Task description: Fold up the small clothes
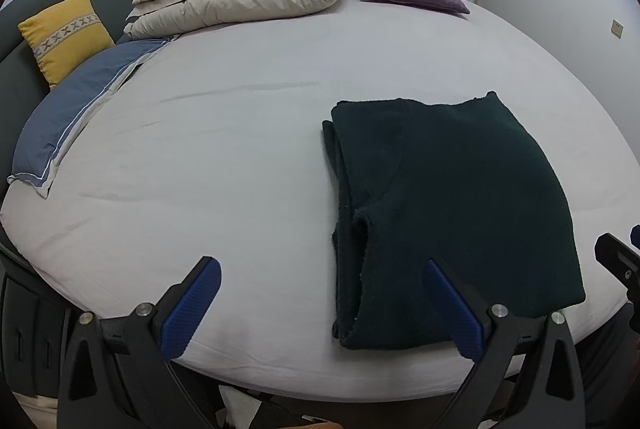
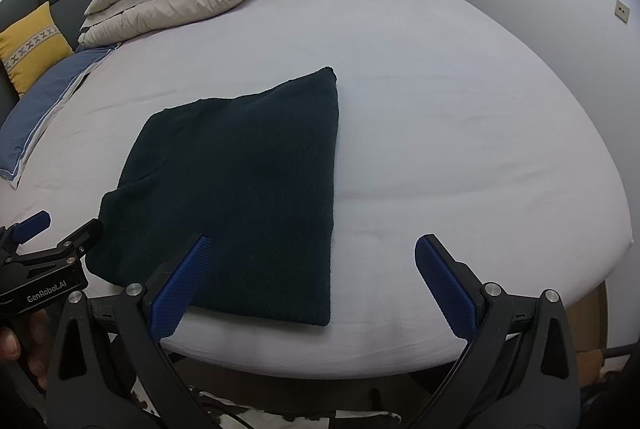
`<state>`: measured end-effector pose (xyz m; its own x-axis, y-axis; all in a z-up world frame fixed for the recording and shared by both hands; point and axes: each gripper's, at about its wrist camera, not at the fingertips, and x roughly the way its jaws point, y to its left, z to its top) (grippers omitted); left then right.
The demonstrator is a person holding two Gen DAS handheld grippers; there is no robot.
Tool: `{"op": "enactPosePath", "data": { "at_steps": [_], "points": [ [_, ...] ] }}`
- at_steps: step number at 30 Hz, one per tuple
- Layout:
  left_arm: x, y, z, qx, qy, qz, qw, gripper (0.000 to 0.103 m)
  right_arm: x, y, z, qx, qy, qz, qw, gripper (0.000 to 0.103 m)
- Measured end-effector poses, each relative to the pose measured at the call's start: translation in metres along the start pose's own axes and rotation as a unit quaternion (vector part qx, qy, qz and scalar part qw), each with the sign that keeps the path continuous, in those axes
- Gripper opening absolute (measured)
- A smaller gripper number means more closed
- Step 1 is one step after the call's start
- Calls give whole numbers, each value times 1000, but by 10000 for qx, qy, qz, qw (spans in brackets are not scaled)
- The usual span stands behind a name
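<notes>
Our left hand-held gripper [image 1: 322,295] hangs wide and empty over the near edge of the pale lavender-sheeted bed [image 1: 224,157], its right blue pad over the garment's near left corner. Our right hand-held gripper [image 2: 312,275] is equally wide, holding nothing. Between them lies the dark green knitted garment [image 2: 240,181], already folded into a layered rectangle close to the bed's edge. We judge the risk to be pinching only the top layer, so the stack slides apart, or dragging it off the edge.
</notes>
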<state>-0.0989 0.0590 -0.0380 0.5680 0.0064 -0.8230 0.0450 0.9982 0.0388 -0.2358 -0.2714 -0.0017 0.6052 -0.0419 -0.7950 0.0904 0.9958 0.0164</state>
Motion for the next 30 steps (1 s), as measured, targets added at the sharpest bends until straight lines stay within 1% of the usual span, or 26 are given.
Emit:
{"op": "enactPosePath", "data": {
  "at_steps": [30],
  "points": [
    [1, 0, -1, 13, -3, 20, 10000, 103, 1, 9, -1, 62, 4, 18, 10000, 103]
  ]
}}
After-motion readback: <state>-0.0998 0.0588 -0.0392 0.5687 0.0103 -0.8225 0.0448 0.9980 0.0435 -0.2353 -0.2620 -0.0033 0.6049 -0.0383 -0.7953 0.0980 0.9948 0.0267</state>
